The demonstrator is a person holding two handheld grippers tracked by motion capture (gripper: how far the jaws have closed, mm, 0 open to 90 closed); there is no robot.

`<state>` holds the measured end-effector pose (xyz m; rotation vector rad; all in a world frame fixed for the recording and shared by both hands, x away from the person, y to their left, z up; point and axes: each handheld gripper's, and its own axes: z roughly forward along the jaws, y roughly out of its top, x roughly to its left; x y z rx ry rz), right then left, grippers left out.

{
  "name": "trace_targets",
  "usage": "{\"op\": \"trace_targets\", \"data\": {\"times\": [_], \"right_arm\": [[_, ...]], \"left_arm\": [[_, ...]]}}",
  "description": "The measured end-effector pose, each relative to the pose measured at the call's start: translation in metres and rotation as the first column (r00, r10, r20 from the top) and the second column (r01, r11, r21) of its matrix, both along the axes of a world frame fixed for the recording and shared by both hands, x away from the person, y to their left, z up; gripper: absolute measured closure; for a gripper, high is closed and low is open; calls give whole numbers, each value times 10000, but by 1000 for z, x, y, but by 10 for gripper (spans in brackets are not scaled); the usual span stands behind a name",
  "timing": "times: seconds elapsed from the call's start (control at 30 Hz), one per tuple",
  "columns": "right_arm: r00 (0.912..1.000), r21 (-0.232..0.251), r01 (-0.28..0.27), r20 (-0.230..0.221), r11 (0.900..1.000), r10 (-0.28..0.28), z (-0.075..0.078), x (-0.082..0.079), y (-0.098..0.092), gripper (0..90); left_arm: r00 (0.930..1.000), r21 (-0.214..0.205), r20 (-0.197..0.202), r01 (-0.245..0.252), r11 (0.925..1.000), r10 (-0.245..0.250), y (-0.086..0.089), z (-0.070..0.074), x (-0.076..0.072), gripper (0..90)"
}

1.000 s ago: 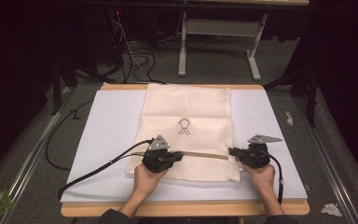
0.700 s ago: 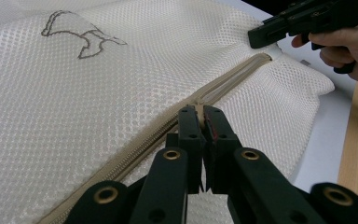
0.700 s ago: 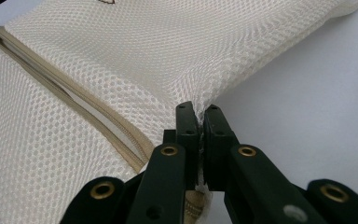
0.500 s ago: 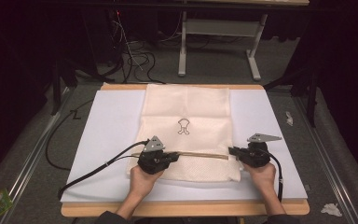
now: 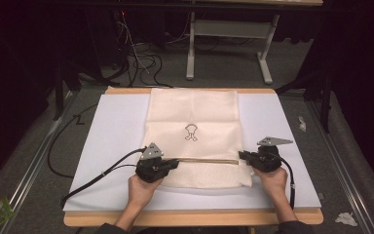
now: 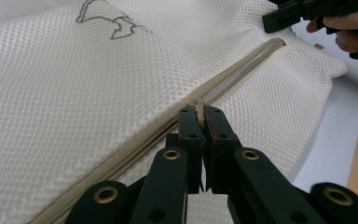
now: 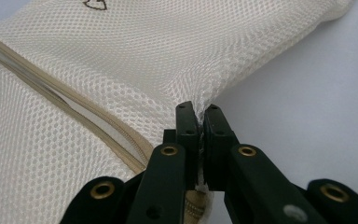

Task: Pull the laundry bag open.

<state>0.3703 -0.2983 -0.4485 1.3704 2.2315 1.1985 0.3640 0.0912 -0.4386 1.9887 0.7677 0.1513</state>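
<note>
So, my left gripper (image 6: 200, 119) has its jaws squeezed together on the zipper pull (image 6: 199, 111) of a cream mesh laundry bag (image 5: 195, 131), partway along the tan zipper (image 5: 204, 160) from the bag's left edge. Over on the other side, my right gripper (image 7: 199, 116) is pinched shut on the mesh at the bag's right edge, right beside the zipper's end, and the fabric bunches up a little between the jaws. From the left gripper view I can see the zipper run away toward that right gripper, with the slit gaping open along that stretch. The bag lies flat in the middle of a white mat (image 5: 112, 141) on a wooden table (image 5: 190, 218), with a small outlined logo (image 5: 191, 132) printed above the zipper. Both my hands rest on the mat near the front edge, black cables trailing off each gripper.
</note>
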Motion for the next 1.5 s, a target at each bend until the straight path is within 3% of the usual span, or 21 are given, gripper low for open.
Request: {"op": "trace_targets", "data": {"times": [0.33, 0.67, 0.97, 1.5], "right_arm": [[10000, -24, 13, 2, 10000, -13, -2, 0, 0, 882], [10000, 67, 71, -16, 10000, -71, -5, -1, -1, 882], [10000, 20, 37, 33, 10000, -37, -4, -1, -1, 882], [10000, -95, 37, 69, 9999, -37, -4, -1, 0, 883]], "left_arm": [[9997, -169, 179, -140, 9998, 143, 10, 0, -1, 871], [9987, -381, 82, -491, 9981, 494, 31, 2, -1, 871], [9977, -468, 186, -640, 9969, 649, 39, 8, -2, 871], [9943, -662, 136, -1047, 9923, 1058, 57, 6, -2, 871]]}}
